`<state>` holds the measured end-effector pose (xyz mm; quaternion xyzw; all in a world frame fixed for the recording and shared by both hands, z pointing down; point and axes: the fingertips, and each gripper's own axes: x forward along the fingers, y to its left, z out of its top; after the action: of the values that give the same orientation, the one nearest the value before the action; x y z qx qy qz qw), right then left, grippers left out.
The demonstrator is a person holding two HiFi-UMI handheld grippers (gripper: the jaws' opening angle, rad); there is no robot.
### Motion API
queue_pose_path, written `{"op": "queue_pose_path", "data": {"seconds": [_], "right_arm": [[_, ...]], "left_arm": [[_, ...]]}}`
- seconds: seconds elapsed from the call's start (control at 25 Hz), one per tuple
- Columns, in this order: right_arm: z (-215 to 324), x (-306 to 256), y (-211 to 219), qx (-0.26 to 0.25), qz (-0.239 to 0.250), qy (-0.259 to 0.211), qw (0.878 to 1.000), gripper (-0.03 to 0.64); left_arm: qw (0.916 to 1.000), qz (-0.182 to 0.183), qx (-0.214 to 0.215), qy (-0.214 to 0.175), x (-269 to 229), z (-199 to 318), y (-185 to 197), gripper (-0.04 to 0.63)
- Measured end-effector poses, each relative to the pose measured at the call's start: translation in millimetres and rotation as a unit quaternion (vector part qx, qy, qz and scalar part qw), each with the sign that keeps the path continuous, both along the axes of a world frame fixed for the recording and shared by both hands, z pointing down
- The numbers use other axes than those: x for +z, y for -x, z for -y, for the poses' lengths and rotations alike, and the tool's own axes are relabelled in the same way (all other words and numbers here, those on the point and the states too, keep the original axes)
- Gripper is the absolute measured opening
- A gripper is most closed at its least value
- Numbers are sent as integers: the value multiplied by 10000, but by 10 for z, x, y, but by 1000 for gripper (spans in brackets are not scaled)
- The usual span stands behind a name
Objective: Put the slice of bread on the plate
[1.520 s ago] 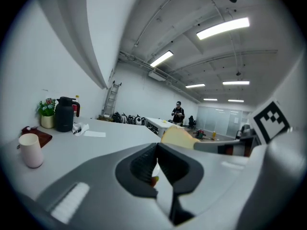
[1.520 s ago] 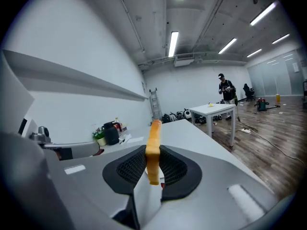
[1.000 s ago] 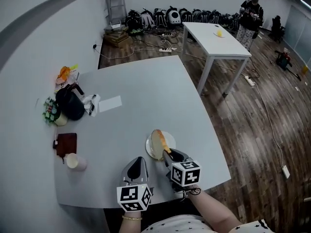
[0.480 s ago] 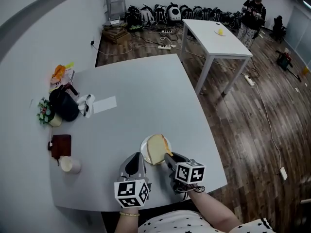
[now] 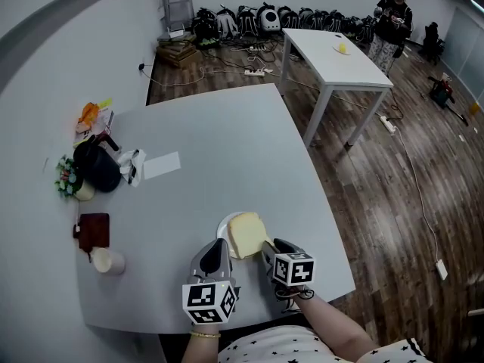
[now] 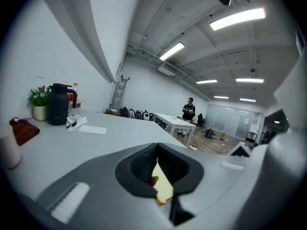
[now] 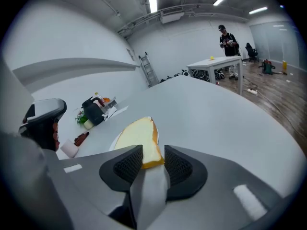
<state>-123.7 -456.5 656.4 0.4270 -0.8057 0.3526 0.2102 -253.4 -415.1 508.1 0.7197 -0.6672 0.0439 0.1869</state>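
The slice of bread lies pale side up on the small white plate, near the front edge of the grey table. My right gripper sits just behind it, and its jaws are opening. In the right gripper view the bread's near crust end is still between the right gripper's pads, which no longer squeeze it, and the plate peeks out to its left. My left gripper hovers beside the plate's left, jaws together and empty; in its own view the left gripper shows only a thin slit.
At the table's left edge stand a black kettle, a small flower pot, a brown pouch and a white cup. A sheet of paper lies near the kettle. A white table and a person are far back.
The bread has gone from upright on its edge in the right gripper to lying flat on the plate. The right gripper has sunk and its jaws have widened. The left gripper drew a little closer.
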Motion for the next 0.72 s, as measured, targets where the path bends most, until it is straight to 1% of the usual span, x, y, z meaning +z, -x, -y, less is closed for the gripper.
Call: {"op": "queue_pose_path", "data": {"seconds": [0.12,0.32,0.4,0.52,0.6,0.72], "right_arm": [[50,-144,-14,5,-271,-369,9990,143],[31,-611,100,-164,-152,-1008,9947,129],[1,-786,151,-232,-180,-1250,9917,99],[-50,-1045,213,-313,-284,-1705,9845,8],[-109,-1149,271,-405,-222,-1860,9815,0],[-183,-1197,317,-480,-249,-1939,9795,-1]], "left_arm": [[10000,-39,-24,23,25,0,13,8],[10000,-38,-16,34,0,-7,5,8],[10000,-8,29,20,-11,-28,-27,8],[10000,37,67,3,-17,-61,-69,8],[10000,44,85,18,-12,-78,-91,8],[9999,64,126,62,-6,-96,-116,8]]}}
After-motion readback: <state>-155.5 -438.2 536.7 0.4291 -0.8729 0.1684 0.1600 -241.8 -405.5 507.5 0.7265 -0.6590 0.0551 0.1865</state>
